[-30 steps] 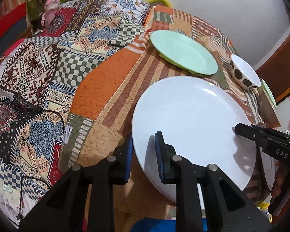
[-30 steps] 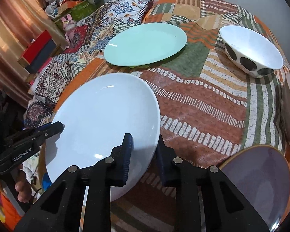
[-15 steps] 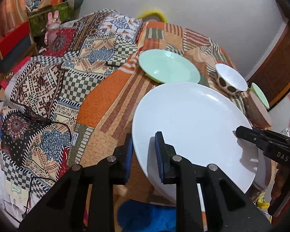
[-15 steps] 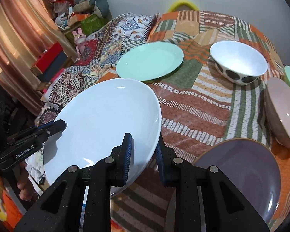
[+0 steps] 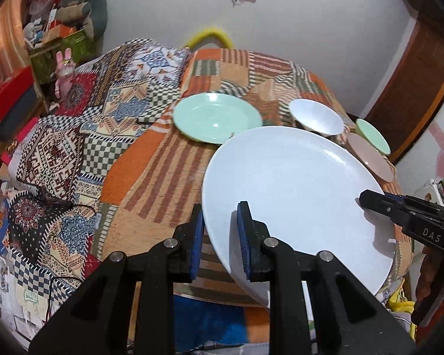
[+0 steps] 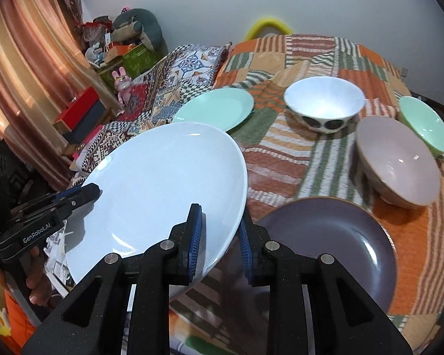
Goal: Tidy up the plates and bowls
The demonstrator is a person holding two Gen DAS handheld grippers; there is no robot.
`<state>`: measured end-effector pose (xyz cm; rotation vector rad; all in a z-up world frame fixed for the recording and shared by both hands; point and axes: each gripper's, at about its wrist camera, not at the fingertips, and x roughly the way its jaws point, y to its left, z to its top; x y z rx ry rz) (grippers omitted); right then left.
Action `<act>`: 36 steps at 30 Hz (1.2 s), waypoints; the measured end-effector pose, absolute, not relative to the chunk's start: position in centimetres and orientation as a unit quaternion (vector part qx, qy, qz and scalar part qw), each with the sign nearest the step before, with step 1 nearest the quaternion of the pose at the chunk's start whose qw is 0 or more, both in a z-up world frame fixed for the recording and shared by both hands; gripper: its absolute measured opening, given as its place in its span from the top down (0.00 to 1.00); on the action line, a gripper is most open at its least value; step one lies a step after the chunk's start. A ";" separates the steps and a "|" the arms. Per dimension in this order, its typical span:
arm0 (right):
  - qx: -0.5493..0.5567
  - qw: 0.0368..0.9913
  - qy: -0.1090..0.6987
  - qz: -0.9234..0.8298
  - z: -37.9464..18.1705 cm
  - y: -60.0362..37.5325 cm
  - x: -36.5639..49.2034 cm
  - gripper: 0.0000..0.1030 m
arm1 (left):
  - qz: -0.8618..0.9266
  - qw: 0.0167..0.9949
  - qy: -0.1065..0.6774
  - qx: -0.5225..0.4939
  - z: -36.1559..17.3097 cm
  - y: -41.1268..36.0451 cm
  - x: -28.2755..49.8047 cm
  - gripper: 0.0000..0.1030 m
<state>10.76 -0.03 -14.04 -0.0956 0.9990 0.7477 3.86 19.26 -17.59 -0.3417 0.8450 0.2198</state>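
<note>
We have the large round white plate [image 5: 296, 195] up off the patchwork tablecloth [image 5: 151, 177] now, higher than a second ago, our left gripper [image 5: 219, 233] and right gripper [image 6: 219, 236] each clamped on opposite rims. Ahead, closer now, waits the mint-green plate [image 6: 213, 108], likely our stacking spot; the purple plate [image 6: 328, 248] lies underneath.

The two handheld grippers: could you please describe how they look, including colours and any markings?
Both the left gripper and right gripper are black plastic with two flat fingers, blue ribbed pads and silver pivot pins. White lettering reads "GenRobot.AI" on the left one and "DAS" on the right.
</note>
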 end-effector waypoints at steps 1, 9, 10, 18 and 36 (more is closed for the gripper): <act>-0.043 0.812 0.466 0.348 -13.9 -0.6 10.7 0.79 | 0.102 0.893 0.408 -0.161 -17.3 18.7 4.0 0.79; -0.025 0.826 0.455 0.332 -13.2 -5.1 10.1 0.79 | 0.082 0.898 0.410 -0.139 -16.2 14.5 5.0 0.79; -0.023 0.827 0.454 0.331 -13.1 -5.7 10.0 0.79 | 0.081 0.898 0.410 -0.137 -16.1 14.0 5.1 0.79; -0.008 0.835 0.447 0.320 -13.0 -9.4 9.8 0.79 | 0.063 0.898 0.419 -0.119 -15.7 10.4 6.2 0.79; 0.030 0.839 0.473 0.267 -15.3 -15.5 9.7 0.79 | 0.014 0.882 0.465 -0.078 -18.4 4.7 9.4 0.78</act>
